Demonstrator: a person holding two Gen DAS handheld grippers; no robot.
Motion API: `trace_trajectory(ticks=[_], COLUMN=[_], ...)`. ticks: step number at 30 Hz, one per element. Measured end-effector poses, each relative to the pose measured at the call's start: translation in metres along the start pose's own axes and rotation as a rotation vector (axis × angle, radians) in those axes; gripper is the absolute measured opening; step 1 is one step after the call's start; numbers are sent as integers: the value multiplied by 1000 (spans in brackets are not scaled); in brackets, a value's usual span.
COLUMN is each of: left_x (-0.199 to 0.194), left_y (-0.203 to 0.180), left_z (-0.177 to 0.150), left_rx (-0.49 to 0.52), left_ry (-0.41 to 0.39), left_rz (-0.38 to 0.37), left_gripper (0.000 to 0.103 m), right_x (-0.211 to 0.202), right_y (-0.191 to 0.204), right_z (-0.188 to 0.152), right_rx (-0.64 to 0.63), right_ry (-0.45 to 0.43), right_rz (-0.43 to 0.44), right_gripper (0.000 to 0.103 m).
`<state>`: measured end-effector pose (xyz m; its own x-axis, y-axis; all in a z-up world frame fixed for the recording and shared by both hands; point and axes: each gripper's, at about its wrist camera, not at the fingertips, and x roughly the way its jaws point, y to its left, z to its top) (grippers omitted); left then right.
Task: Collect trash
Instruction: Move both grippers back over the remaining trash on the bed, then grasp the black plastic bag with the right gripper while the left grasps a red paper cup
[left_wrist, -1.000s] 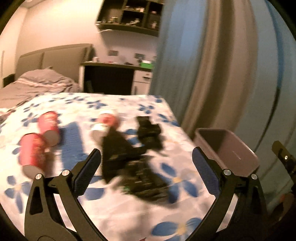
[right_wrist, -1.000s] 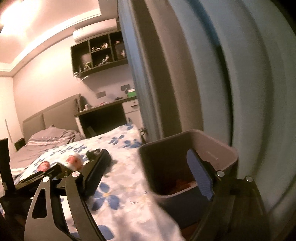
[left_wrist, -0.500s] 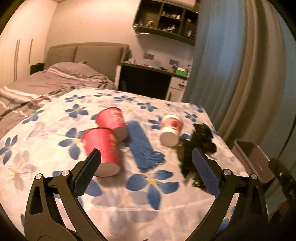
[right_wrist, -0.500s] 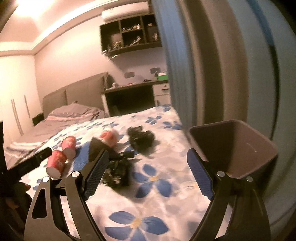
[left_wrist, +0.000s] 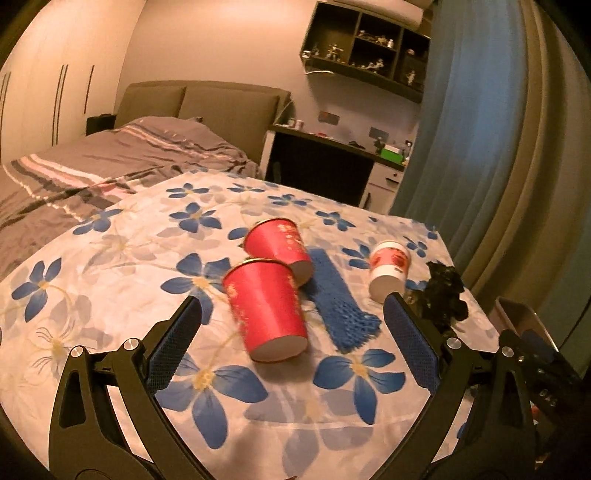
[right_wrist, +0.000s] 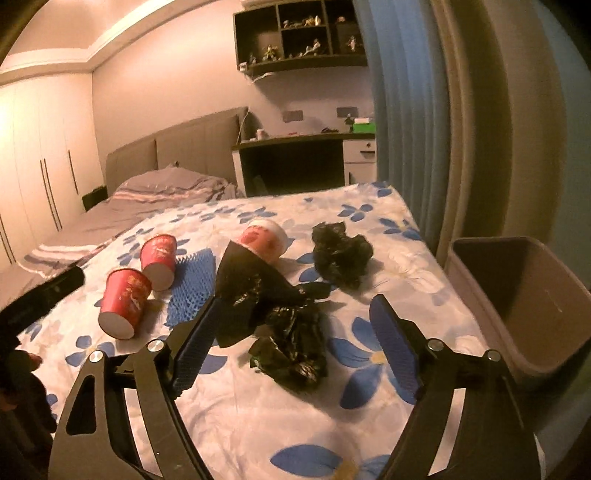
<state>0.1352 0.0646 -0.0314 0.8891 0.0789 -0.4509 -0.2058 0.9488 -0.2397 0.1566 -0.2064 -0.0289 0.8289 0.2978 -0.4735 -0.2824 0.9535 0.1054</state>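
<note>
Trash lies scattered over a floral sheet (left_wrist: 110, 280) spread on the bed. The left gripper (left_wrist: 291, 332) hovers low over it with fingers wide and nothing between the pads; the near red cup (left_wrist: 264, 312) lies on its side just ahead of them, base toward the gripper, and the far red cup (left_wrist: 279, 249) lies touching it behind. A blue mesh sleeve (left_wrist: 338, 301) rests flat just right of both cups, and a white cup (left_wrist: 388, 267) lies tipped beyond that. The right gripper (right_wrist: 291, 345) is also spread, its jaws easing inward, with a crumpled black bag (right_wrist: 291, 349) lying on the sheet between the fingers but not pinched. A flat black sheet (right_wrist: 247, 284) lies just behind that bag, and a second black wad (right_wrist: 340, 254) sits farther back. The bin (right_wrist: 517, 295) stands off the bed's right edge, by the curtain (right_wrist: 461, 110).
</note>
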Motion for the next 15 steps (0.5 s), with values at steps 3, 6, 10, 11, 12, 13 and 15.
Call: trace_trajectory(ticks=[3, 6, 10, 11, 12, 13, 15], left_x=[2, 5, 13, 14, 17, 19, 23], left_y=[6, 8, 9, 10, 10, 10, 10], left_z=[1, 2, 1, 1, 0, 0, 0], left_rx=[-10, -7, -6, -6, -6, -7, -8], left_ry=[1, 3, 19, 21, 26, 31, 43], left_rz=[9, 13, 13, 12, 12, 10, 9], left_gripper=[97, 97, 97, 97, 97, 97, 97], right_x=[17, 32, 44, 47, 49, 51, 57], right_y=[0, -3, -5, -6, -6, -6, -6], right_z=[-1, -5, -8, -8, -8, -8, -9], right_rx=[8, 24, 32, 35, 35, 33, 35], right_ry=[51, 103, 156, 166, 176, 185, 218], right_rz=[-1, -3, 1, 4, -1, -6, -2], right_gripper=[72, 69, 63, 61, 61, 60, 57])
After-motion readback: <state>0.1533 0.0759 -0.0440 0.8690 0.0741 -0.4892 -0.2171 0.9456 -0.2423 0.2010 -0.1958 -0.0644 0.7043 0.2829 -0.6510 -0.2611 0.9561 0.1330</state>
